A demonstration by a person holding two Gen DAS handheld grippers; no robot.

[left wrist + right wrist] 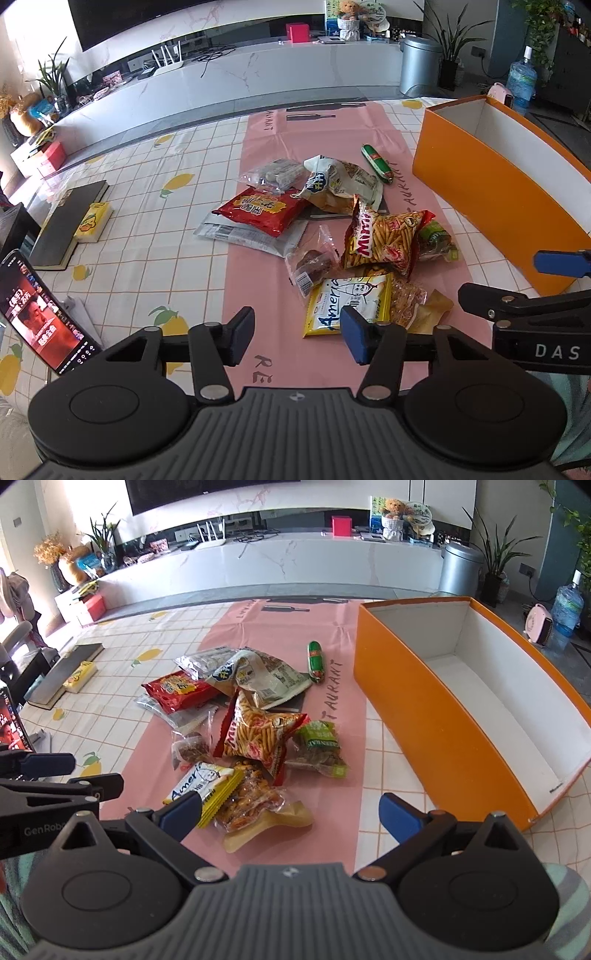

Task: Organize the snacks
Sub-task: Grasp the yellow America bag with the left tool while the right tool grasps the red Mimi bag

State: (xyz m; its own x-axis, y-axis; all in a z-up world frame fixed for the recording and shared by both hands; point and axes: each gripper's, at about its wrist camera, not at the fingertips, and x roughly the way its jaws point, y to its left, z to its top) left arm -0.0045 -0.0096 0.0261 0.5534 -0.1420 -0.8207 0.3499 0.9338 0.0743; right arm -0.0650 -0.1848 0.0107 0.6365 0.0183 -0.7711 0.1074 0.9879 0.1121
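Sorting not yet begun: every snack is lying loose on the surface and the box is standing empty.

Nearest, the left tongs (pixel 297 338) are hovering with fingers spread and holding nothing, just short of the yellow packet (pixel 347 304); the right tongs (pixel 291 814) are likewise gaping wide and empty, above the near edge of the pile. Beyond them, on the pink mat (pixel 325 782), the snacks are sitting in one overlapping heap: a clear bag of fried bits (pixel 247 801), the striped stick-snack bag (pixel 258 734), a green pack (pixel 319 747) and a red packet (pixel 177 690), with a green sausage (pixel 316 661) lying apart at the far side. Farthest right, the orange box (pixel 436 731) is showing a bare white interior; its nearest corner is partly hidden, so that much is probably, not certainly, empty.
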